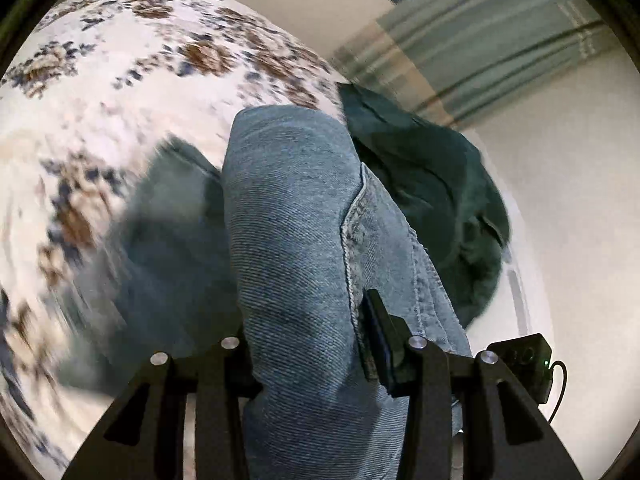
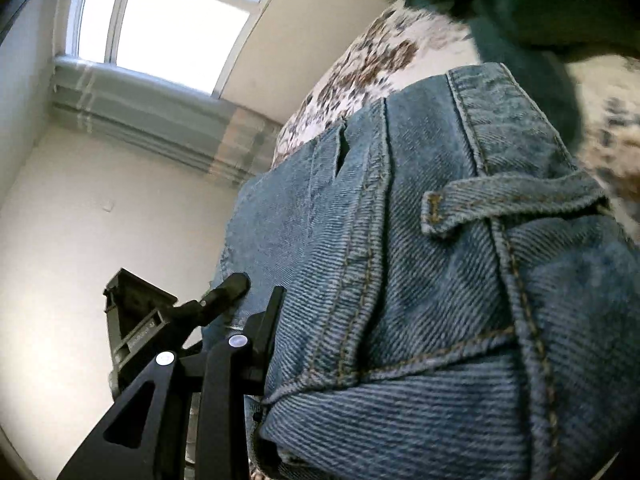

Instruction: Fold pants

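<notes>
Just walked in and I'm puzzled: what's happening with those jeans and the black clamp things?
A person is folding pants using two hand-held grippers instead of bare hands. The left gripper is clamped on a bunched part of the blue jeans, and the right gripper grips them near the waistband, where a belt loop shows. The jeans are lifted above a flower-patterned cover. A dark green garment lies beside them. The fold isn't finished yet.

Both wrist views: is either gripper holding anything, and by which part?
Both hold the blue jeans. The left gripper pinches a bunched fold beside a side seam; the right gripper grips near the waistband, below the belt loop.
</notes>
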The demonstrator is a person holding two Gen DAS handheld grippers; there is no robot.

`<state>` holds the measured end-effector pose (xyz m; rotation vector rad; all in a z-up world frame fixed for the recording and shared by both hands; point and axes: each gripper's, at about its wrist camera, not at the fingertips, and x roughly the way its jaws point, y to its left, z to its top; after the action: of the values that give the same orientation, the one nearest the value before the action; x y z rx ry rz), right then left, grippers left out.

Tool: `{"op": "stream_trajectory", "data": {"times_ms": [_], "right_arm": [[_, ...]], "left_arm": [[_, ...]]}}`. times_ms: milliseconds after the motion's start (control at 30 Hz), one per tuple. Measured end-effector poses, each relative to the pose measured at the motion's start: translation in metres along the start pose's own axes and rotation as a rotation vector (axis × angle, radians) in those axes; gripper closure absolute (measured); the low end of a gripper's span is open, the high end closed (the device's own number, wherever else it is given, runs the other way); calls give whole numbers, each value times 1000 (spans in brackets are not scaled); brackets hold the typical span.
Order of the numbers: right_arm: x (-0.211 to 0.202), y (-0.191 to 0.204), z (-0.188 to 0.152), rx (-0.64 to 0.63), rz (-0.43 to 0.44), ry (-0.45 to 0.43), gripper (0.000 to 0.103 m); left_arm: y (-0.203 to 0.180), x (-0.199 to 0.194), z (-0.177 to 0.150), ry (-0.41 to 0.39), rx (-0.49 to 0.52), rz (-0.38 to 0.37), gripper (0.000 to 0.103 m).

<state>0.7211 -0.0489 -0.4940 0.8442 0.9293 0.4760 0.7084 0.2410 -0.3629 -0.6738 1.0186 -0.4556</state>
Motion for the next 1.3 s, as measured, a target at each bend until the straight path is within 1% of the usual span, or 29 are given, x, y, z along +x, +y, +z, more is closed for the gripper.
{"op": "stream_trajectory", "data": {"times_ms": [33, 100, 167, 200, 233, 267, 300, 333, 367, 400, 433, 467, 533, 567, 600, 633, 700, 800, 833, 867, 900, 933, 967, 1000, 1033, 1133, 1300], "right_arm": [[22, -2, 5, -3, -2, 15, 69], [50, -8, 8, 6, -15, 45, 69], [75, -19, 4, 14, -49, 79, 69], [82, -25, 0, 22, -64, 94, 69], [90, -27, -1, 33, -77, 109, 66], [92, -33, -4, 52, -87, 128, 65], [91, -38, -7, 71, -88, 137, 61], [89, -41, -10, 80, -101, 147, 54], [87, -43, -9, 86, -119, 156, 51], [80, -44, -11, 91, -131, 162, 49], [76, -45, -11, 97, -140, 167, 44], [69, -46, -12, 104, -168, 175, 42], [49, -46, -14, 103, -232, 169, 42], [42, -44, -14, 107, -248, 163, 42], [36, -43, -15, 107, -259, 158, 42], [33, -39, -13, 97, -299, 150, 42], [30, -32, -11, 69, -370, 146, 42], [29, -13, -10, 19, -520, 143, 40], [29, -4, -10, -5, -572, 146, 32], [26, 5, -12, -30, -626, 150, 27], [19, 9, -15, -52, -675, 153, 16], [8, 15, -21, -83, -730, 152, 7], [3, 24, -21, -118, -784, 147, 4], [-2, 30, -22, -142, -822, 142, 1], [-8, 37, -20, -166, -863, 133, 0], [-29, 56, -26, -213, -915, 115, 0], [-79, 99, -41, -268, -934, 53, 0]], "left_arm": [[17, 8, 11, 5, -4, 16, 65], [42, 18, 18, 25, -17, 41, 65], [62, 32, 20, 52, -12, 88, 65], [66, 35, 16, 58, -4, 101, 65], [69, 38, 11, 69, 6, 117, 64], [74, 36, 7, 73, 5, 117, 62], [77, 34, 4, 75, 1, 114, 60], [78, 32, 2, 78, -1, 116, 59], [76, 29, -1, 78, 1, 136, 54], [74, 26, -5, 78, 2, 151, 52], [72, 22, -8, 78, 6, 160, 52], [71, 19, -7, 77, 11, 172, 52], [66, 14, -10, 77, 27, 217, 46], [62, 10, -13, 71, 32, 253, 41], [59, 6, -15, 66, 37, 278, 39], [55, 3, -17, 65, 46, 303, 38], [52, 2, -20, 64, 64, 378, 25], [42, 0, -28, 71, 86, 464, 20], [36, -2, -31, 76, 100, 493, 19], [31, -2, -34, 78, 116, 520, 14], [24, -4, -36, 80, 135, 544, 10], [17, -6, -39, 78, 157, 569, 8], [8, -9, -42, 71, 187, 613, 5], [2, -13, -44, 64, 205, 635, 3], [-8, -18, -48, 54, 225, 655, 3], [-29, -35, -57, 32, 254, 671, 3], [-69, -74, -74, -22, 284, 691, 3]]}}
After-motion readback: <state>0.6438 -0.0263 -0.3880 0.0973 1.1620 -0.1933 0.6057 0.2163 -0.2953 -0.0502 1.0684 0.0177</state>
